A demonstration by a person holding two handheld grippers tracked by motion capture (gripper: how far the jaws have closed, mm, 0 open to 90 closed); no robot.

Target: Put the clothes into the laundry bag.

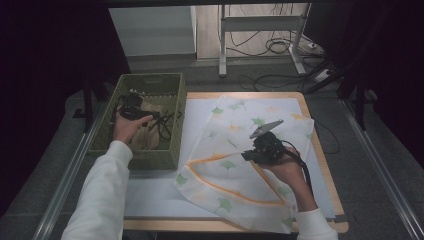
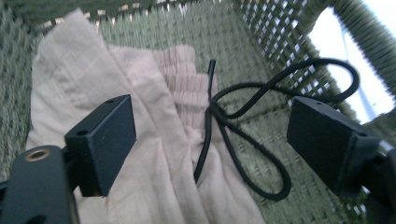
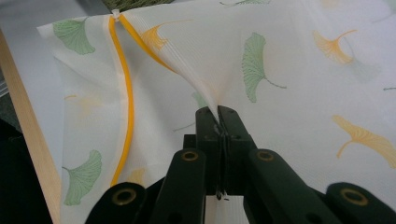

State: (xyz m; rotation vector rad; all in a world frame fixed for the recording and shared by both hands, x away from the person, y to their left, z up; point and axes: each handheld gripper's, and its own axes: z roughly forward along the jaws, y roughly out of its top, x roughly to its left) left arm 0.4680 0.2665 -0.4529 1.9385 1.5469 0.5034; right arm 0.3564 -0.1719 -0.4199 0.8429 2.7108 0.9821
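Nearest the person, the right gripper (image 1: 252,154) is clenched on a pinch of the white mesh laundry bag (image 1: 235,150) — in the right gripper view its jaws meet with the thin fabric drawn up into a ridge between them (image 3: 218,122). The bag, printed with green and orange ginkgo leaves and edged by an orange zipper (image 3: 125,93), lies spread over the white sheet on the wooden table (image 1: 327,170).

Farther off, at the table's left, stands a green woven basket (image 1: 150,157). The left gripper (image 1: 131,107) is held down inside it, jaws released and wide apart — the left gripper view shows them on either side of a crumpled beige cloth (image 2: 154,154) lying in the basket (image 2: 261,42), with a looped black cord (image 2: 243,140) resting on the cloth and basket floor, touching neither jaw.
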